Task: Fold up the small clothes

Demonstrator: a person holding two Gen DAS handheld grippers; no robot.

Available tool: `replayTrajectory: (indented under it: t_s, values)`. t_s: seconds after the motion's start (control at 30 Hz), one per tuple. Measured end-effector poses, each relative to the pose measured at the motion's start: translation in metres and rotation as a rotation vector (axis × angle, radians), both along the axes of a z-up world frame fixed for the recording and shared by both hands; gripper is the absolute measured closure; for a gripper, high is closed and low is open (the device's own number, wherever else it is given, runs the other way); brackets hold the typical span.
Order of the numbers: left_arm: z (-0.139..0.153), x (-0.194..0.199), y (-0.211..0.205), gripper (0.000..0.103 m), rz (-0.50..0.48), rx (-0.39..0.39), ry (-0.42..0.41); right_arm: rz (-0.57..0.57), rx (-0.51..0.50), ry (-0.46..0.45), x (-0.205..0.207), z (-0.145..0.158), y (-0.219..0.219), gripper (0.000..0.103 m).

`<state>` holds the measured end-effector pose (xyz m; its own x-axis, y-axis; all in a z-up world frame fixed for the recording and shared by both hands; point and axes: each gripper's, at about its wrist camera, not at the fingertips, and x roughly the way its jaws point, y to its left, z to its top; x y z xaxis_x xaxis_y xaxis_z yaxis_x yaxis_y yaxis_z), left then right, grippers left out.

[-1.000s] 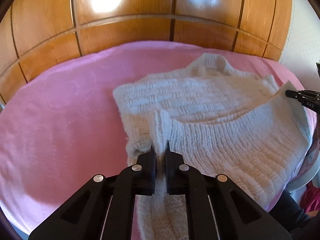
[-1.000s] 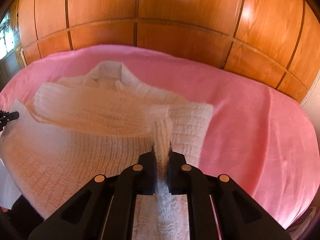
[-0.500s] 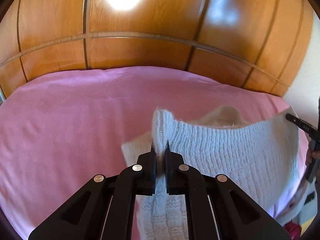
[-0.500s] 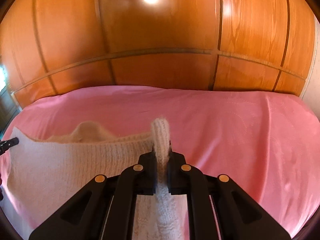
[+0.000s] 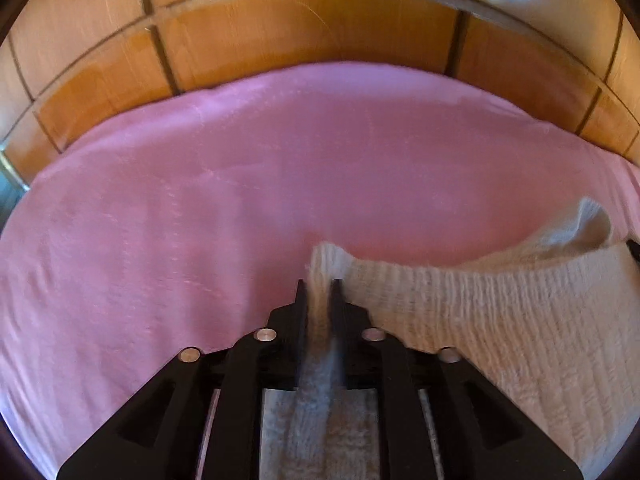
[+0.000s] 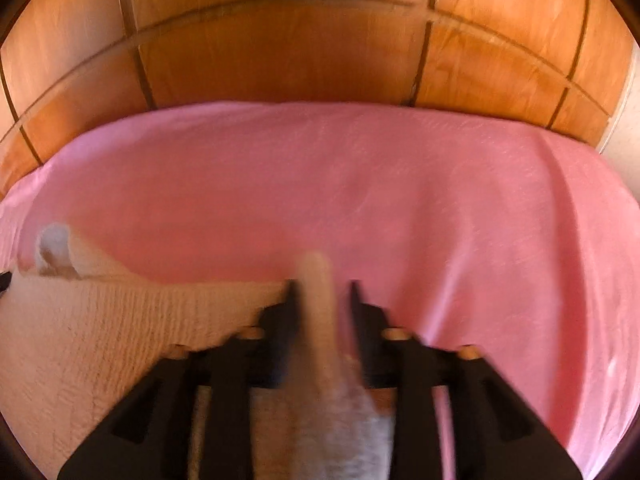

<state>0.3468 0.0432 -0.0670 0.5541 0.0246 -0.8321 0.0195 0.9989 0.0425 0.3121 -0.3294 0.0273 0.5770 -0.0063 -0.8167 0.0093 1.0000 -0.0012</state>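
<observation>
A white knitted sweater (image 5: 500,320) (image 6: 100,340) lies folded over on the pink bed cover (image 5: 240,200) (image 6: 440,200). Its collar (image 5: 588,220) (image 6: 56,248) peeks out behind the folded hem. My left gripper (image 5: 318,284) is low over the cover at the hem's left corner. Its jaws are opening, and the knit still fills the narrow gap and touches both pads. At the hem's right corner, my right gripper (image 6: 322,286) is also opening. The knit strip stands between its jaws with a clear gap on the right side. This view is blurred.
Orange wooden panels (image 5: 300,32) (image 6: 280,60) rise right behind the bed. Bare pink cover stretches ahead of both grippers and out to the sides. The other gripper's tip shows at the right edge (image 5: 634,248) of the left wrist view.
Both grippers carried the hem forward over the sweater's body toward the collar and sank lower. The jaws, shut tight on the knit before, have parted, the right pair more.
</observation>
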Motion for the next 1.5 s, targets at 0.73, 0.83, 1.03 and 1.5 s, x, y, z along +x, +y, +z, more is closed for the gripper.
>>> replayTrajectory:
  t_s: [0.73, 0.83, 1.03, 1.5]
  values:
    - [-0.001, -0.145, -0.034, 0.084, -0.033, -0.102, -0.078, 0.276, 0.147, -0.084, -0.144, 0.003, 0.095, 0.043]
    - [0.015, -0.166, -0.036, 0.062, -0.023, -0.096, -0.126, 0.255, 0.160, -0.087, -0.149, 0.013, 0.095, 0.028]
    - [0.035, -0.201, -0.033, 0.061, -0.023, -0.109, -0.192, 0.195, 0.116, -0.118, -0.156, 0.026, 0.061, 0.018]
    - [0.046, -0.228, -0.024, 0.061, -0.009, -0.111, -0.242, -0.100, 0.261, -0.018, -0.143, -0.023, -0.025, 0.003]
